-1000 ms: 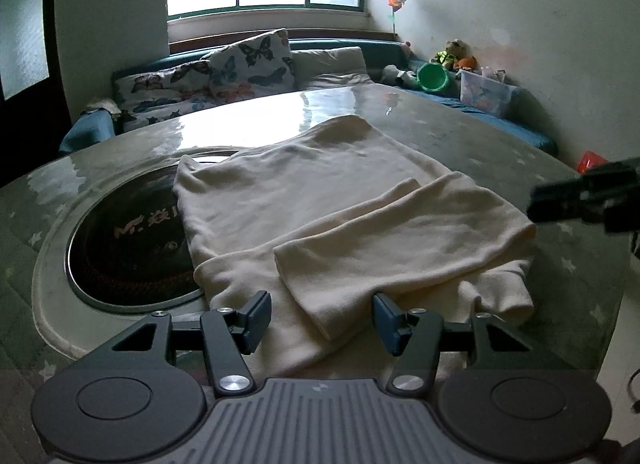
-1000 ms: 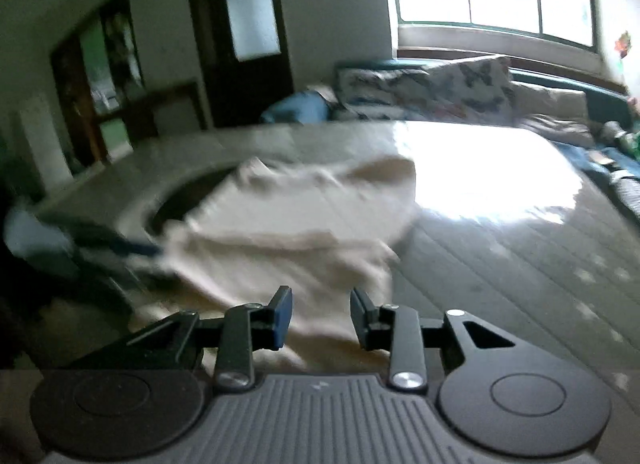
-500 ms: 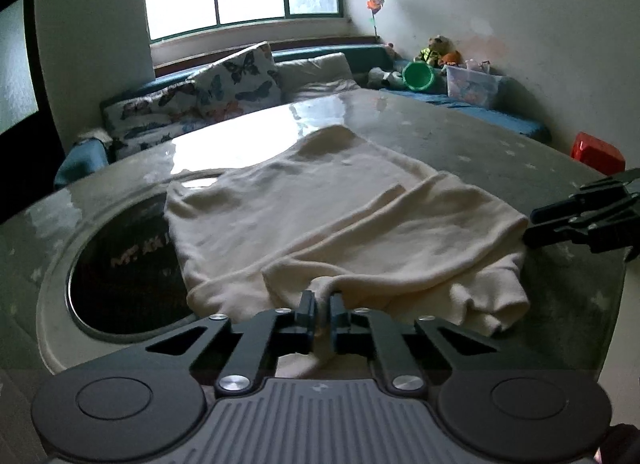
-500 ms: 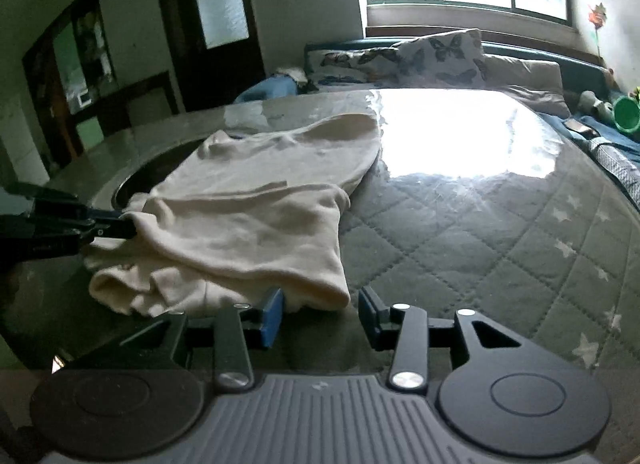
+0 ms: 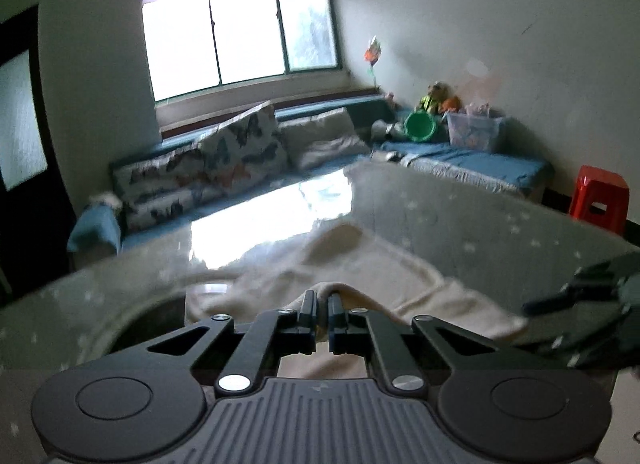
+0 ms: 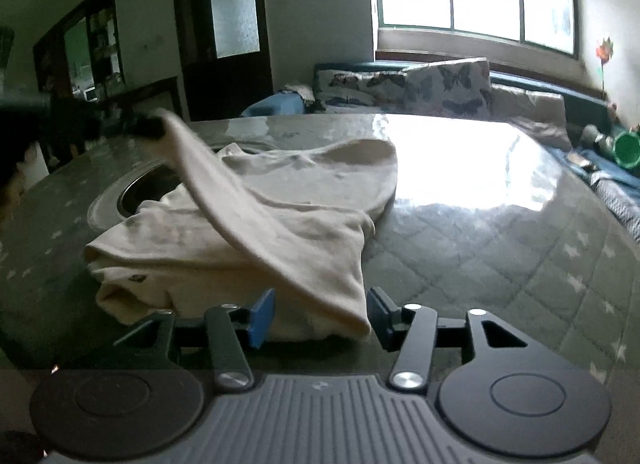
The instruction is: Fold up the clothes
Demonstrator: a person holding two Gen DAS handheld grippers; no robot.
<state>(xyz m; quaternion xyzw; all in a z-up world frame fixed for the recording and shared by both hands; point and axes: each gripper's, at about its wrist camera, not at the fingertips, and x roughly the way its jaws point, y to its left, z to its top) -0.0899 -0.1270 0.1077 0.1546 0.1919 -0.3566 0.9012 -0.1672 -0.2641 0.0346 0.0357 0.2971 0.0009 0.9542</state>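
Note:
A cream sweater (image 6: 288, 200) lies partly folded on the quilted grey-green table (image 6: 500, 248). My left gripper (image 5: 323, 298) is shut on a sleeve end of the sweater (image 5: 360, 268) and holds it lifted above the table; in the right wrist view it shows at the far left (image 6: 148, 126), with the sleeve stretching from it down to the near hem. My right gripper (image 6: 320, 312) is open, its blue-padded fingers either side of the sweater's near edge, low at the table. It appears at the right edge of the left wrist view (image 5: 580, 292).
A dark round inset (image 6: 148, 188) sits in the table under the sweater's left side. A sofa with butterfly cushions (image 5: 224, 160) runs behind the table. A green bowl (image 5: 420, 126), a clear bin (image 5: 474, 130) and a red stool (image 5: 600, 196) stand at the right.
My left gripper, shut on the sleeve, has lifted it up off the sweater. My right gripper has moved closer to the sweater's near edge and stays open.

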